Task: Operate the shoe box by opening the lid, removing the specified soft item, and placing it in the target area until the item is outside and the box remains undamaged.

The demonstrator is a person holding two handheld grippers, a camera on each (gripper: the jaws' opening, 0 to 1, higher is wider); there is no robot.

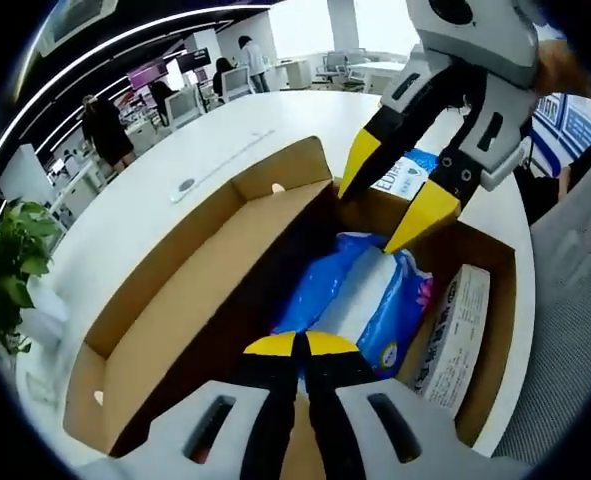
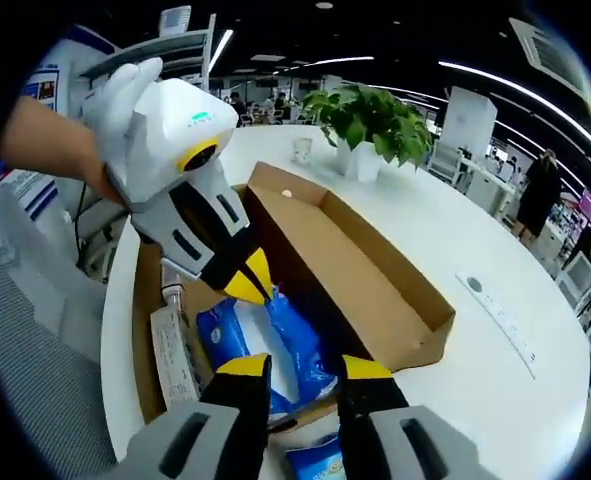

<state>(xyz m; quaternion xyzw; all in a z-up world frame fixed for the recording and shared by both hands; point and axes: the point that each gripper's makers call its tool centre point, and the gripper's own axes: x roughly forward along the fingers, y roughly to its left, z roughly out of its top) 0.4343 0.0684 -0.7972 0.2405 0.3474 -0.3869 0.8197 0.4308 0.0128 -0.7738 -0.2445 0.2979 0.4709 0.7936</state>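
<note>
The brown shoe box point(image 1: 502, 300) stands open on a white table, its lid point(image 1: 190, 300) folded back flat. Inside lies a soft blue and white packet point(image 1: 370, 295). My left gripper point(image 1: 297, 344) is shut just above the packet's near end, and I see nothing between its yellow tips. My right gripper point(image 1: 393, 188) reaches in from the far side, open, above the packet's other end. In the right gripper view, the right gripper point(image 2: 305, 367) stands open over the packet point(image 2: 280, 345), while the left gripper point(image 2: 247, 282) points down into the box point(image 2: 143, 320), a hand holding it.
A long white carton point(image 1: 455, 335) lies along the box's side wall beside the packet. A second blue packet point(image 1: 407, 175) sits at the box's end. A potted plant point(image 2: 370, 120) and a cup point(image 2: 302, 150) stand on the table point(image 2: 475, 230). People and desks fill the office behind.
</note>
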